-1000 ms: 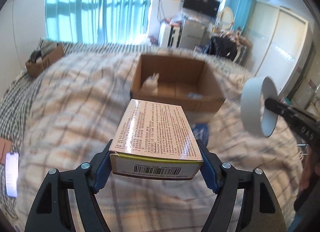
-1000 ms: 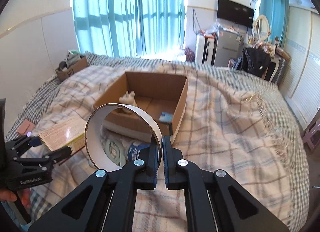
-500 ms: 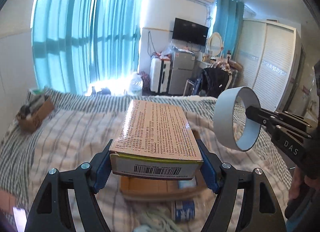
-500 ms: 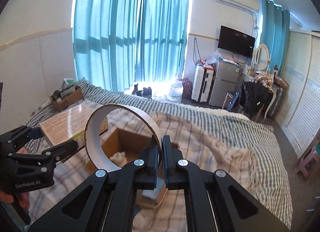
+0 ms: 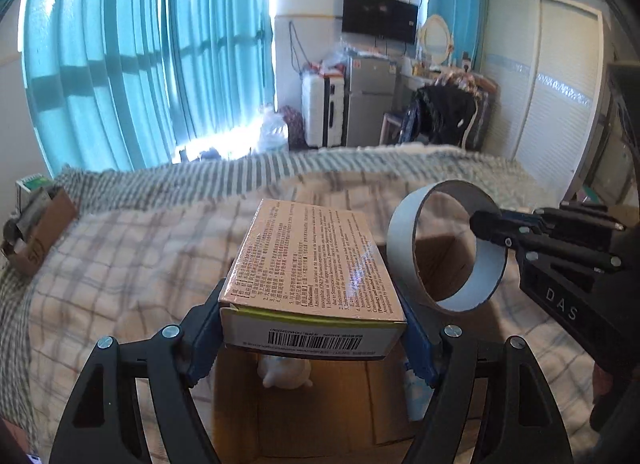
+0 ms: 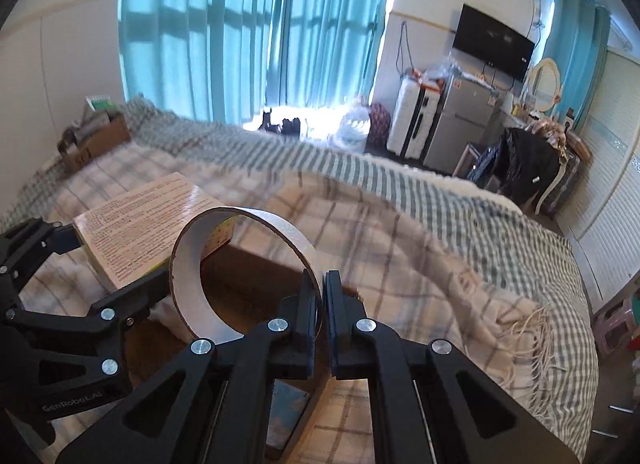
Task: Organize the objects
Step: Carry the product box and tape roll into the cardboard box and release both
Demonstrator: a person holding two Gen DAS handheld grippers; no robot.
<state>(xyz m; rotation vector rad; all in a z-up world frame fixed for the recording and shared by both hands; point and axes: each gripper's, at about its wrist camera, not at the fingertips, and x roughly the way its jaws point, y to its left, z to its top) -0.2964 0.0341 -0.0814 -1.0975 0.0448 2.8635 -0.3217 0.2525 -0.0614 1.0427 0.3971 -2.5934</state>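
My left gripper [image 5: 313, 318] is shut on a tan medicine box [image 5: 308, 264] with a barcode end, held above an open cardboard box [image 5: 320, 420] on the bed. A white rabbit figure [image 5: 285, 373] lies inside the cardboard box. My right gripper [image 6: 323, 304] is shut on the rim of a white tape ring [image 6: 240, 276], held over the same cardboard box [image 6: 256, 280]. The ring [image 5: 448, 248] hangs just right of the medicine box in the left wrist view. The medicine box [image 6: 136, 224] shows left of the ring in the right wrist view.
A plaid blanket [image 6: 420, 256] covers the bed. A small cardboard tray of items [image 5: 36, 232] sits at the bed's far left corner. A fridge, a suitcase and a chair stand beyond the bed; wardrobe doors line the right wall.
Both grippers, having lifted their loads, have come forward and down over the cardboard box, which now lies directly beneath them. Both grips are unchanged.
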